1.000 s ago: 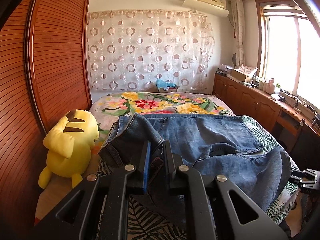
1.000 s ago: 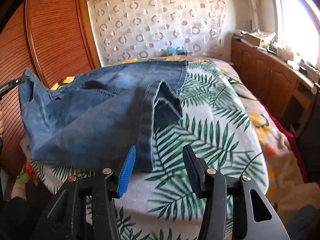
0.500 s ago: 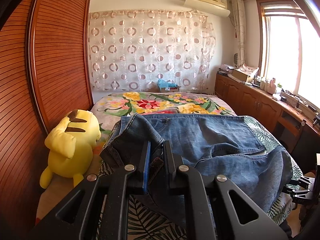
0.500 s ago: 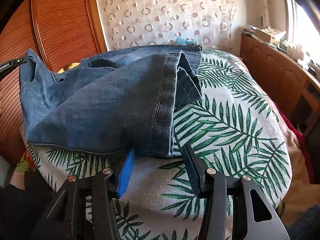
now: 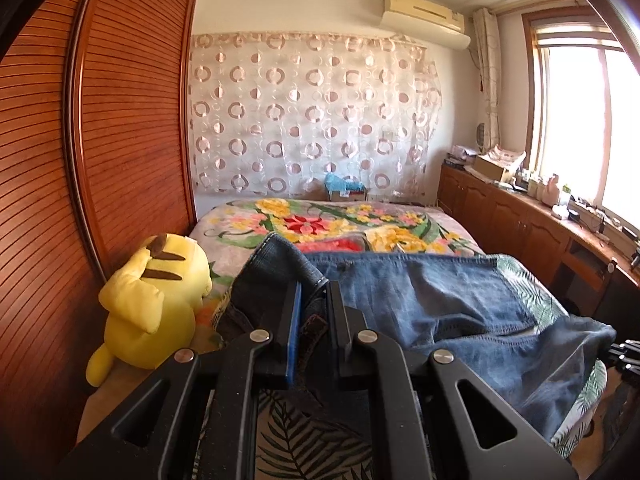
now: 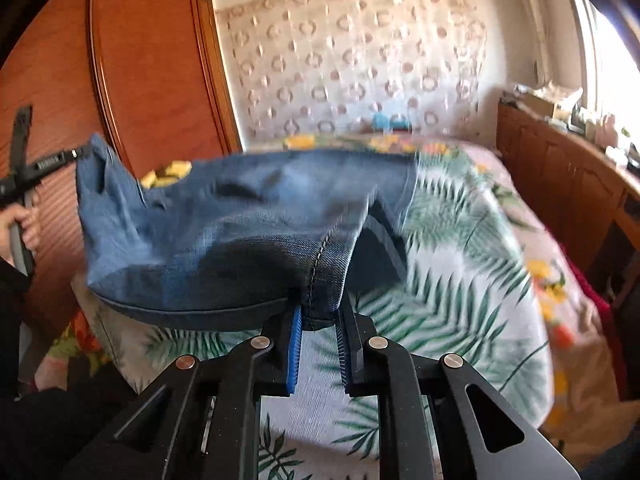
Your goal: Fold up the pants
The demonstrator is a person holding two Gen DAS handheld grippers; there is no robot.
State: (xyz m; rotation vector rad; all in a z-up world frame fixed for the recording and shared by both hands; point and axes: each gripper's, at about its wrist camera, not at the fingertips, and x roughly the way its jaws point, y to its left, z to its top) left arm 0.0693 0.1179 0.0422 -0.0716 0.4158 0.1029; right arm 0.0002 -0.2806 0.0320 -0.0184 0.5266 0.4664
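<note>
Blue jeans (image 5: 440, 304) lie spread across the bed. My left gripper (image 5: 314, 300) is shut on their waistband and holds that corner up off the bed. In the right wrist view the jeans (image 6: 240, 220) hang blurred, lifted between both grippers. My right gripper (image 6: 318, 316) has the seamed edge of the denim between its jaws, which are closing; the pads pinch the cloth. At the far left of that view the left gripper (image 6: 44, 164) shows, held by a hand (image 6: 24, 224).
A yellow plush toy (image 5: 152, 300) sits at the bed's left side against the wooden wardrobe (image 5: 80, 200). A leaf-print sheet (image 6: 460, 260) covers the near bed, a floral blanket (image 5: 320, 220) the far part. Wooden cabinets (image 5: 520, 220) run under the window.
The right gripper's jaws have come together on the jeans' edge and raised it off the sheet. The left gripper keeps its grip on the waistband, almost still.
</note>
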